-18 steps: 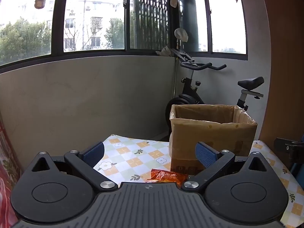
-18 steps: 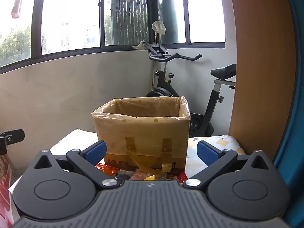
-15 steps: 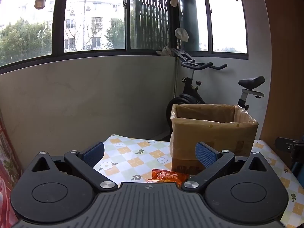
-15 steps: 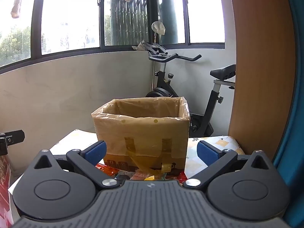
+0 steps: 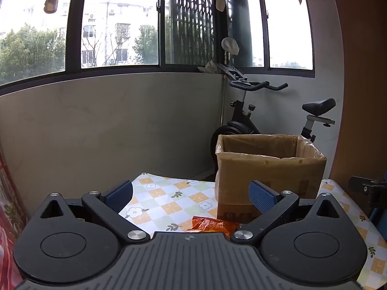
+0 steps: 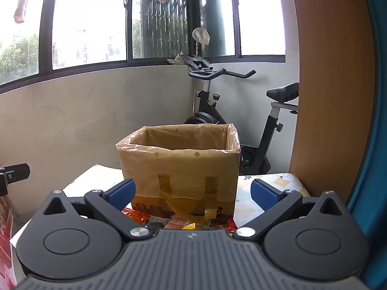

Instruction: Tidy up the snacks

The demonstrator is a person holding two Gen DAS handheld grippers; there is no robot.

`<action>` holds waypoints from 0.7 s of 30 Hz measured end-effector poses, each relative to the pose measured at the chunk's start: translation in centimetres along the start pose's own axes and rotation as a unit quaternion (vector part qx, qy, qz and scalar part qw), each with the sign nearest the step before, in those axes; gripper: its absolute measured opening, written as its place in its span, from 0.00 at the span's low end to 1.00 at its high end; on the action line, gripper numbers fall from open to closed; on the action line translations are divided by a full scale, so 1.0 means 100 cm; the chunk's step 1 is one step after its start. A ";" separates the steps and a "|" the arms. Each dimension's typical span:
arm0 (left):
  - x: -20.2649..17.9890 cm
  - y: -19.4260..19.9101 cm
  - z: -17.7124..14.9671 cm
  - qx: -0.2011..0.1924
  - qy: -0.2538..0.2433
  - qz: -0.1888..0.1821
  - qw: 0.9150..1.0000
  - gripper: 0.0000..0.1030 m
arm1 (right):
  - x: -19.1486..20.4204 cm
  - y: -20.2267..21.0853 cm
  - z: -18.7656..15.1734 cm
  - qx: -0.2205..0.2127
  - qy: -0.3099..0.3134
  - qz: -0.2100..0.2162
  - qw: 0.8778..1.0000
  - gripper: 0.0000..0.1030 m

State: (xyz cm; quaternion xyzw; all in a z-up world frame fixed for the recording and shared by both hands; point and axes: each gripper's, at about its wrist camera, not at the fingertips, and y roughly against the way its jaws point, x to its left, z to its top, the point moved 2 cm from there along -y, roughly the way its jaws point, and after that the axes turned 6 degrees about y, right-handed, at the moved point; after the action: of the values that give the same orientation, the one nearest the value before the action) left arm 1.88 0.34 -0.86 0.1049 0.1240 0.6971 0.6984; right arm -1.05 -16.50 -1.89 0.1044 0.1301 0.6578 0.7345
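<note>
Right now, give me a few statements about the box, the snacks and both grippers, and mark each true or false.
1. The left gripper has its fingers spread with nothing between them. True.
2. The brown cardboard box with a clear plastic liner is closed with a lid. False: its top is open.
3. An orange snack packet lies on the checked floral tablecloth in front of the box. True.
4. The right gripper grips a packet. False: its fingers are apart and hold nothing.
5. A black exercise bike stands behind the box. True.

cardboard box [image 6: 179, 169]: open, plastic-lined, upright | orange snack packet [image 5: 212, 224]: flat, at box's base
</note>
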 end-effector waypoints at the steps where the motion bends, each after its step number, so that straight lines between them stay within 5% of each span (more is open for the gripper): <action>1: 0.000 0.000 0.000 0.000 0.000 0.000 1.000 1.00 | 0.000 0.000 0.000 0.000 0.000 0.000 1.000 1.00; 21: 0.002 0.003 -0.002 0.007 0.006 -0.004 1.000 1.00 | -0.001 -0.001 -0.005 0.002 0.000 -0.002 1.000 1.00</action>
State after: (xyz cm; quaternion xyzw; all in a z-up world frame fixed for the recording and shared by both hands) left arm 1.53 0.51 -0.97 0.1051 0.1338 0.6938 0.6997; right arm -1.08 -16.61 -2.35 0.1059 0.1314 0.6560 0.7357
